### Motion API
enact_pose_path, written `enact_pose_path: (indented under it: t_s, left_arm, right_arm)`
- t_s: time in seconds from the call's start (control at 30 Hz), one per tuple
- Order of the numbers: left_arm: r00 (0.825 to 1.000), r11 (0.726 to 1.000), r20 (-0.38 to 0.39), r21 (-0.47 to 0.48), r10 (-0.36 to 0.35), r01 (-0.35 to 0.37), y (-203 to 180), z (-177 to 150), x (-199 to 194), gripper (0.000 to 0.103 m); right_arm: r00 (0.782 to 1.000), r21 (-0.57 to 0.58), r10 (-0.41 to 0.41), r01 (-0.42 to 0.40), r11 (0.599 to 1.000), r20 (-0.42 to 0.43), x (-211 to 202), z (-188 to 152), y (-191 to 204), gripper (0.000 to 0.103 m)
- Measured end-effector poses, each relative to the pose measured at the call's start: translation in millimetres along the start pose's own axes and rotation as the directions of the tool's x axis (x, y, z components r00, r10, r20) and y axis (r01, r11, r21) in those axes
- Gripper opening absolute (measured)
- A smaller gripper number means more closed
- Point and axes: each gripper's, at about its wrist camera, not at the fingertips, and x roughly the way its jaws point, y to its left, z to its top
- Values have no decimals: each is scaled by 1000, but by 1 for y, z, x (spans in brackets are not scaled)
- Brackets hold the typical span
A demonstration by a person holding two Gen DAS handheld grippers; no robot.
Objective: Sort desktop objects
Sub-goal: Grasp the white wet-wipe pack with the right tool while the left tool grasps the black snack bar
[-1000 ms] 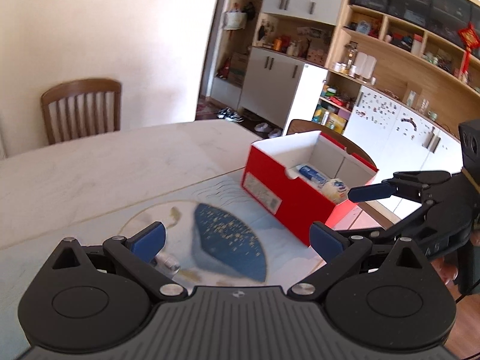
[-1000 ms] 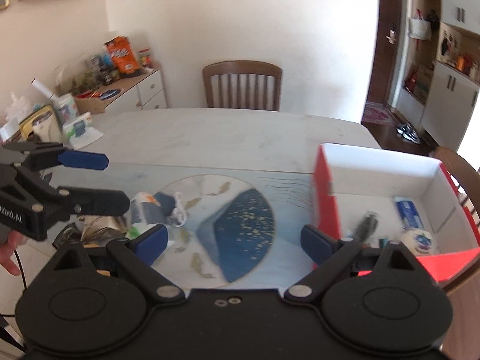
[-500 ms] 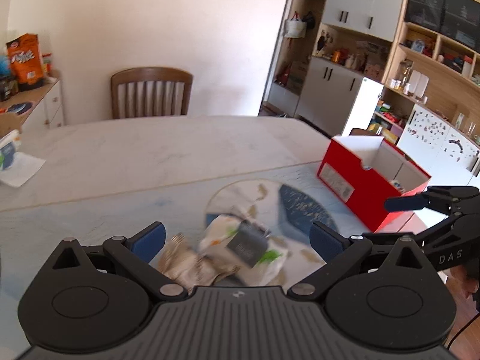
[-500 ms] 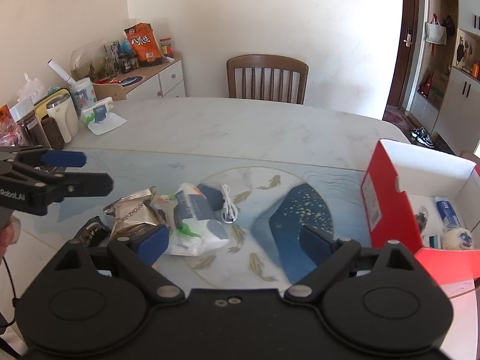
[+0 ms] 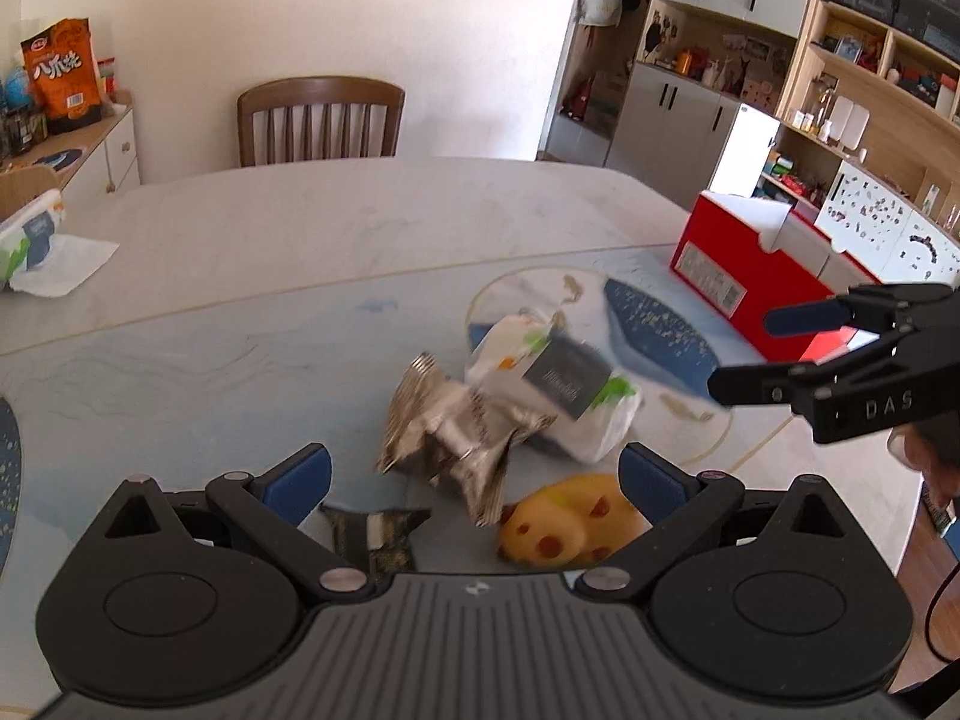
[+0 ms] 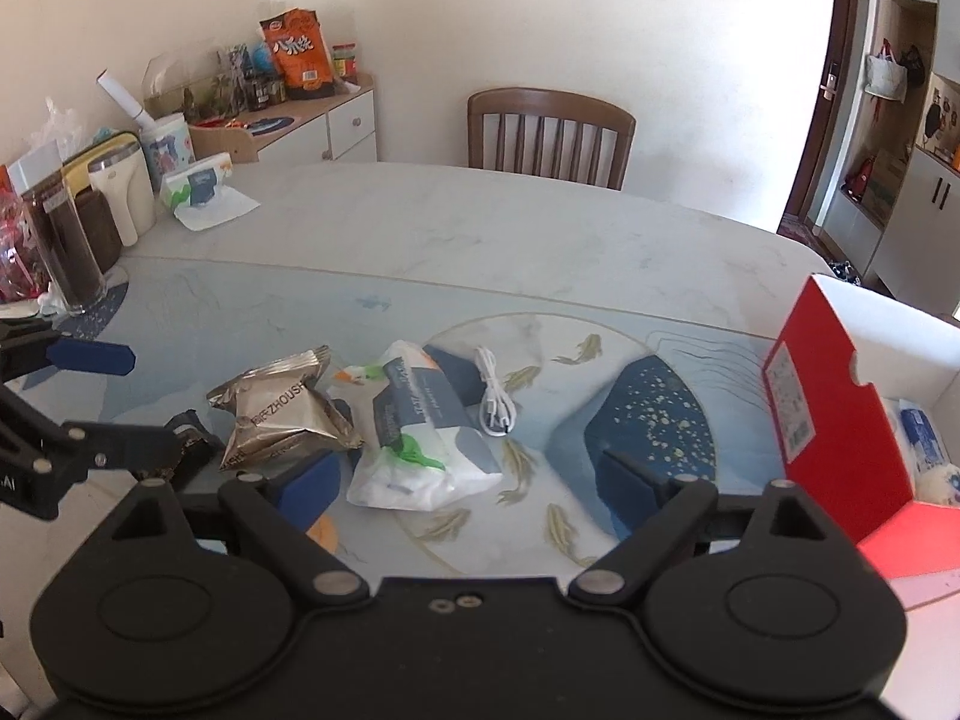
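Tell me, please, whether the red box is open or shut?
Open: the red box has no lid on, and its white inside shows items.

A crumpled silver snack packet [image 6: 282, 414] lies on the patterned mat, touching a white tissue pack [image 6: 420, 444] with a dark blue label and green marks. A coiled white cable [image 6: 495, 399] rests just beside the far side of the tissue pack. A yellow toy with red spots [image 5: 558, 525] lies near them. A small dark wrapper [image 5: 375, 531] lies beside the silver packet. The open red box [image 6: 840, 408] stands well apart, holding a blue-white pack [image 6: 921, 429].
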Motion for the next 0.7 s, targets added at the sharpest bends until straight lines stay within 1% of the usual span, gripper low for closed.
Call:
enact_pose_path:
  t_s: [0.17, 0.43, 0.57, 0.63, 0.7]
  left_arm:
    - [999, 999, -29, -30, 25, -26, 18, -11, 8, 102]
    - [996, 996, -71, -65, 60, -65, 41, -23, 19, 101]
    - [994, 995, -91, -75, 62, -68, 45, -26, 24, 96]
    - [993, 995, -100, -71, 62, -69, 44, -27, 27, 95]
    - [993, 996, -108, -69, 57, -64, 42, -29, 29, 91]
  right_arm:
    - [1000, -7, -8, 8, 1000, -14, 16, 3, 7, 89]
    - [998, 5, -26, 27, 1000, -53, 50, 11, 9, 83]
    - [996, -21, -42, 40, 999, -82, 69, 14, 13, 79]
    - [994, -34, -45, 42, 999, -97, 77, 14, 15, 77]
    - [992, -38, -47, 42, 998, -117, 85, 13, 17, 76]
